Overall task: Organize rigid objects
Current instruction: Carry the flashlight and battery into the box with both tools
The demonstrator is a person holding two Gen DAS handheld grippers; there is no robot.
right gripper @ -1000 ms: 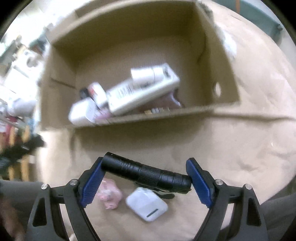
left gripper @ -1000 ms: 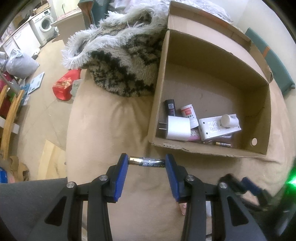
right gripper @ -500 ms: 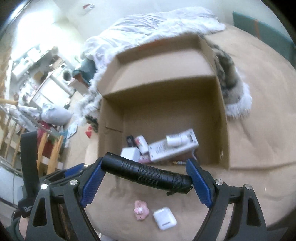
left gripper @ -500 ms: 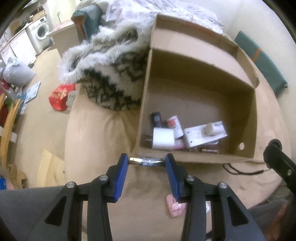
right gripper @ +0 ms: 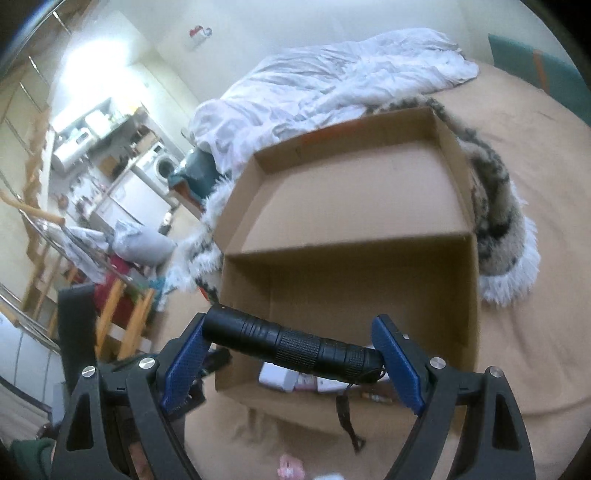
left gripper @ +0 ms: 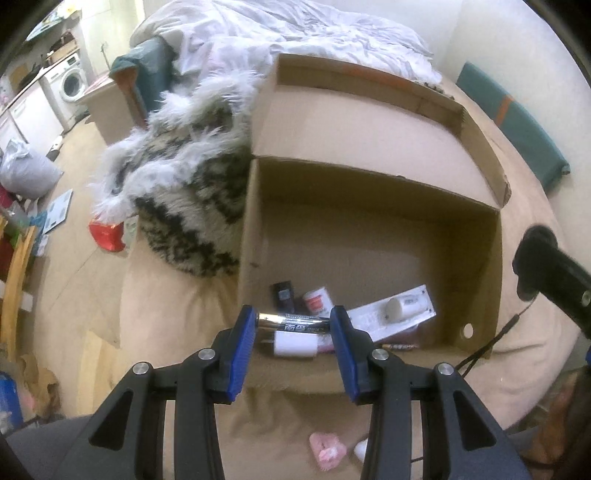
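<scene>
Left claw (left gripper: 293, 325) pinching a battery (left gripper: 293, 320), right claw (right gripper: 291, 349) pinching a flashlight (right gripper: 291, 341), over the cardboard box (left gripper: 369, 236).

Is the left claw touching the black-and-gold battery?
Touching. Left wrist view: the left claw has both blue pads on the ends of the black-and-gold cylindrical battery.

Tan bed (left gripper: 535, 280), white duvet (left gripper: 314, 33), washing machine (left gripper: 72, 83) beyond

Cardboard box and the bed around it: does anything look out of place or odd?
A small pink item lies loose on the tan bedcover, outside the cardboard box. The flashlight sits slanted across the right tongs, its strap dangling.
</scene>
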